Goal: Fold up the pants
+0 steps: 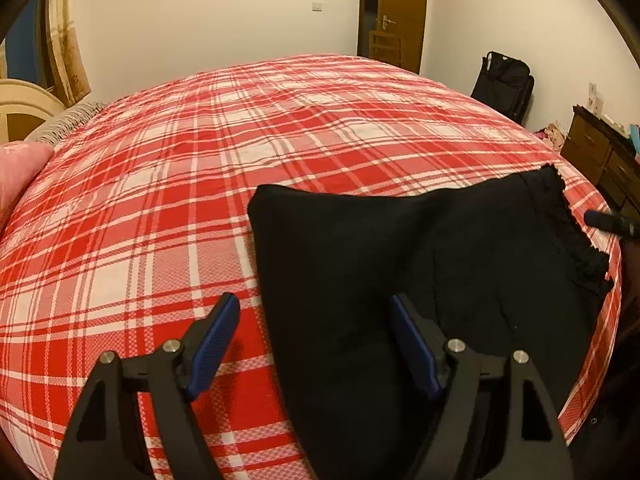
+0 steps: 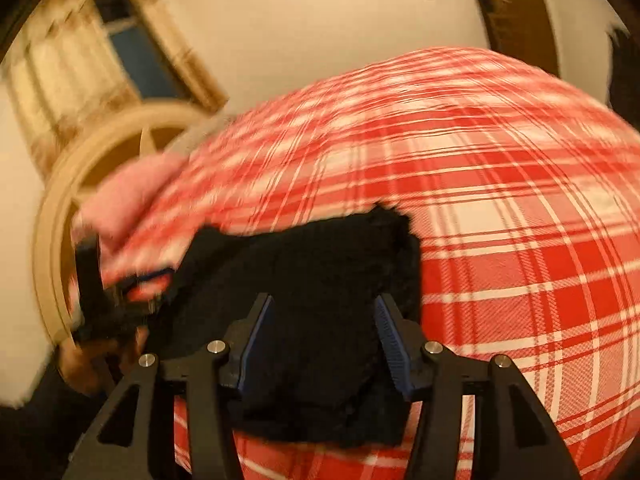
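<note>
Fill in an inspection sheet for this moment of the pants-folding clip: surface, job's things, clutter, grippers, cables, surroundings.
Surface: bed with a red and white plaid cover, fairly smooth.
Job's things: black pants lying folded on the near right part of the bed, lace-like trim along their right edge.
Clutter: pink pillow at the bed's left edge; nothing else on the cover.
Grippers: left gripper open, fingers astride the pants' left edge, holding nothing; right gripper open over the pants, view blurred.
Cables: nothing seen.
Surroundings: cream walls, wooden door, black bag against the wall, dark wooden drawers at right, curtained window.
</note>
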